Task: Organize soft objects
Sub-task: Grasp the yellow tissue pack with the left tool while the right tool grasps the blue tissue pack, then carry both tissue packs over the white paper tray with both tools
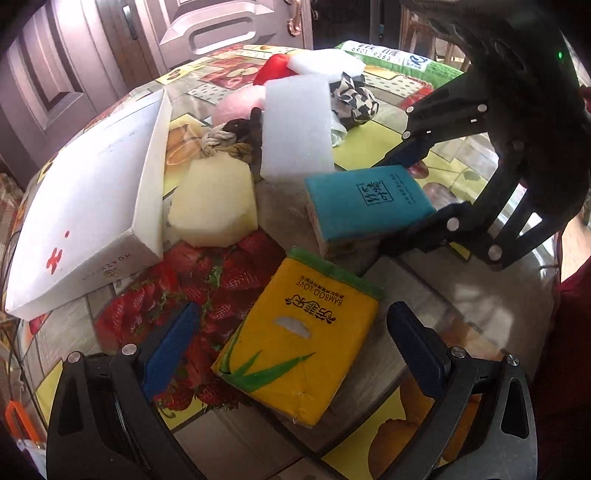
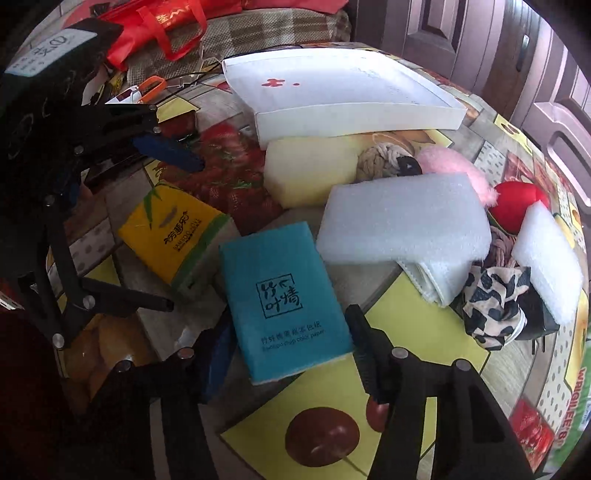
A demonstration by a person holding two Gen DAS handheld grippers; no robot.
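A yellow tissue pack (image 1: pixel 299 343) lies on the table between the fingers of my open left gripper (image 1: pixel 295 332), which does not touch it; the pack also shows in the right wrist view (image 2: pixel 173 236). A blue tissue pack (image 2: pixel 284 299) sits between the fingers of my right gripper (image 2: pixel 291 347), which close on its near end; it seems lifted a little in the left wrist view (image 1: pixel 365 203). Behind lie a white foam block (image 2: pixel 402 218), a cream sponge (image 1: pixel 214 206), a rope knot (image 2: pixel 380 158), a pink plush (image 2: pixel 450 166), a red soft thing (image 2: pixel 517 199) and a patterned cloth (image 2: pixel 495 299).
A white cardboard box (image 1: pixel 85 206) stands at the left of the pile on the fruit-print tablecloth (image 2: pixel 417 325). A folded white cloth (image 2: pixel 432 277) and a second foam piece (image 2: pixel 546 258) lie at the right. Orange-handled scissors (image 2: pixel 147 86) and a red bag (image 2: pixel 166 22) lie at the far table edge.
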